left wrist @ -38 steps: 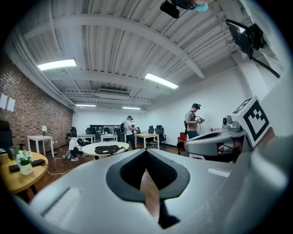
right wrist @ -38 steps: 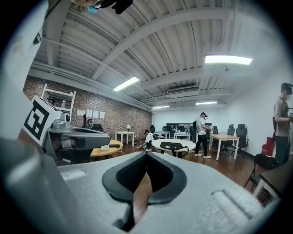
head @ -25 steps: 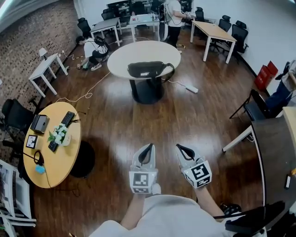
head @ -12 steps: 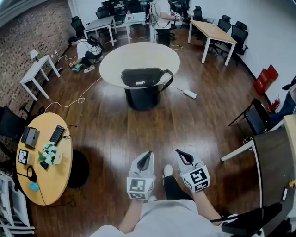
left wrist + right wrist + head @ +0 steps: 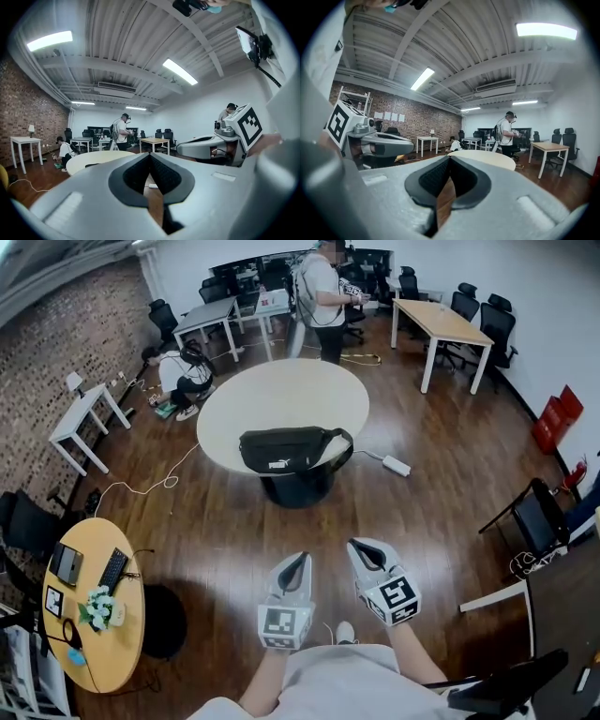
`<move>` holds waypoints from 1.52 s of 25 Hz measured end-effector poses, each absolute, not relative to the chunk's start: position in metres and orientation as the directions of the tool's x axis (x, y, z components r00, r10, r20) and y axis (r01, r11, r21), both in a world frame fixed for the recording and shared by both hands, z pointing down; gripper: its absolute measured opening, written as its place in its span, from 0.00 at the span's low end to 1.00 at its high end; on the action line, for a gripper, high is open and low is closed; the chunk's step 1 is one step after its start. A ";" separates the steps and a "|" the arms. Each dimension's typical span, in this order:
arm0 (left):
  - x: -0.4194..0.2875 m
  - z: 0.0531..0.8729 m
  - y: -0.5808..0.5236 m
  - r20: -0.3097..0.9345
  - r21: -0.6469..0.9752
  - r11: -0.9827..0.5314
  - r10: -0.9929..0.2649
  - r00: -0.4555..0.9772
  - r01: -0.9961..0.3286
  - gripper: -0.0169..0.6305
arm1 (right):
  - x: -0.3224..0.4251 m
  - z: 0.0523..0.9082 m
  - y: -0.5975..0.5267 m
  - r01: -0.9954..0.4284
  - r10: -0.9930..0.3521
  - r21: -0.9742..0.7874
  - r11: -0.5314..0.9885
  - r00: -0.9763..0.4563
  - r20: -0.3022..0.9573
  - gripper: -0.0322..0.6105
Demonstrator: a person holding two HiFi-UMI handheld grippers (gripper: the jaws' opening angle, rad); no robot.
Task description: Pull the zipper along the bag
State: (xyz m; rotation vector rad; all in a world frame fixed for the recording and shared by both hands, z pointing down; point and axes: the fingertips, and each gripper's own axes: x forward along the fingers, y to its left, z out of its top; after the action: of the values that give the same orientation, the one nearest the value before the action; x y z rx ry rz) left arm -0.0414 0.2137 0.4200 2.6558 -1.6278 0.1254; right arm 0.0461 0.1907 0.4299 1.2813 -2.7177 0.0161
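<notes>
A black waist bag (image 5: 287, 448) with a small white logo lies at the near edge of a round cream table (image 5: 281, 404), its strap hanging off the right side. My left gripper (image 5: 297, 560) and right gripper (image 5: 360, 548) are held low over the wood floor, well short of the table. Both are shut with nothing between the jaws. In the left gripper view the left gripper (image 5: 150, 155) points toward the table (image 5: 101, 157), with the right gripper's marker cube (image 5: 246, 124) beside it. The right gripper (image 5: 450, 158) faces the table (image 5: 487, 157) too.
A person (image 5: 322, 292) stands beyond the table and another (image 5: 178, 371) crouches at the left. A power strip (image 5: 397, 465) and cables lie on the floor. A round yellow table (image 5: 89, 615) stands at the left, with desks and chairs (image 5: 450, 324) around.
The view has advanced toward the round table, so the bag sits nearer and lower in the head view. Both grippers stay shut and keep their place before me.
</notes>
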 end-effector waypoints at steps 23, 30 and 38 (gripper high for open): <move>-0.085 0.452 -0.174 0.138 -0.057 -0.578 -0.812 0.567 -0.814 0.05 | 0.000 0.478 -0.174 -0.824 -0.803 0.015 0.566 -0.548 0.233 0.04; -0.096 0.477 -0.257 0.186 -0.008 -0.648 -0.749 0.636 -0.762 0.05 | -0.004 0.509 -0.250 -0.876 -0.832 0.005 0.483 -0.457 0.315 0.04; -0.046 0.512 -0.320 0.308 -0.064 -0.693 -0.699 0.646 -0.718 0.05 | 0.049 0.572 -0.324 -0.886 -0.784 -0.045 0.461 -0.430 0.447 0.04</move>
State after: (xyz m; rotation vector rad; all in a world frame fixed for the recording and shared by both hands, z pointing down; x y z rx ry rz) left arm -0.0464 -0.3201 0.5124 2.7922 -1.2032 0.4807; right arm 0.0489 -0.3238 0.5723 1.4099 -2.3510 0.3884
